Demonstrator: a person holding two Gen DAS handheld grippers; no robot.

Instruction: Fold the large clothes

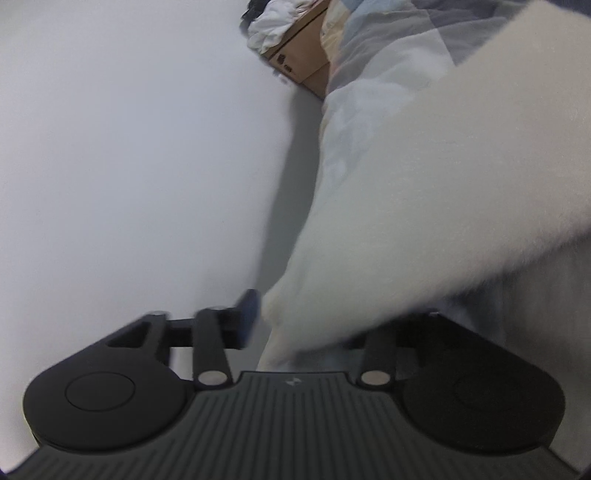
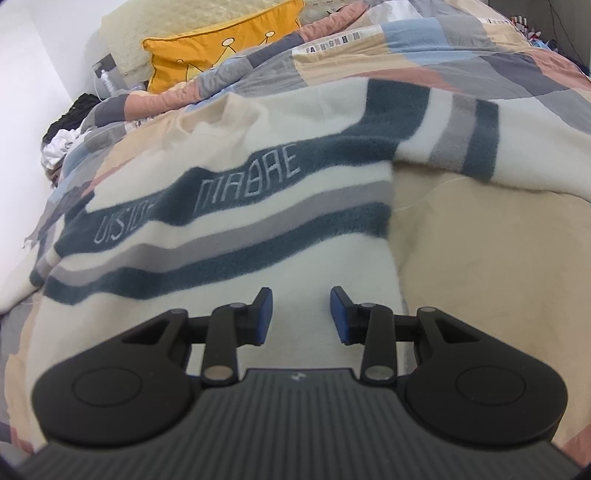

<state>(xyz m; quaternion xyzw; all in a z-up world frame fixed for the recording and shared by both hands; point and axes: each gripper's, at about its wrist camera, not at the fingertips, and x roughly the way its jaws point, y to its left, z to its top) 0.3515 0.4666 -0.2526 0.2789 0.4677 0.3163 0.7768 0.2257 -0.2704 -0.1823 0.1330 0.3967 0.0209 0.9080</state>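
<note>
A cream fleece sweater point(image 2: 229, 206) with dark teal and grey stripes and stitched lettering lies spread on the patchwork duvet point(image 2: 443, 48); one striped sleeve point(image 2: 461, 136) reaches out to the right. My right gripper point(image 2: 302, 314) hovers over the sweater's plain cream lower part, open, with nothing pinched between its blue pads point(image 2: 265, 314). The left wrist view is blurred: a fuzzy white fold of the sweater point(image 1: 424, 221) hangs across my left gripper point(image 1: 314, 321). Its left finger point(image 1: 251, 314) stands clear beside the cloth, and the cloth hides the right finger. The jaws stand apart.
A yellow cushion point(image 2: 221, 48) rests at the head of the bed. A cardboard box point(image 1: 303, 55) holding white laundry point(image 1: 273, 22) stands by the white wall point(image 1: 110, 147). More crumpled clothes point(image 2: 62, 140) are heaped at the bed's left edge.
</note>
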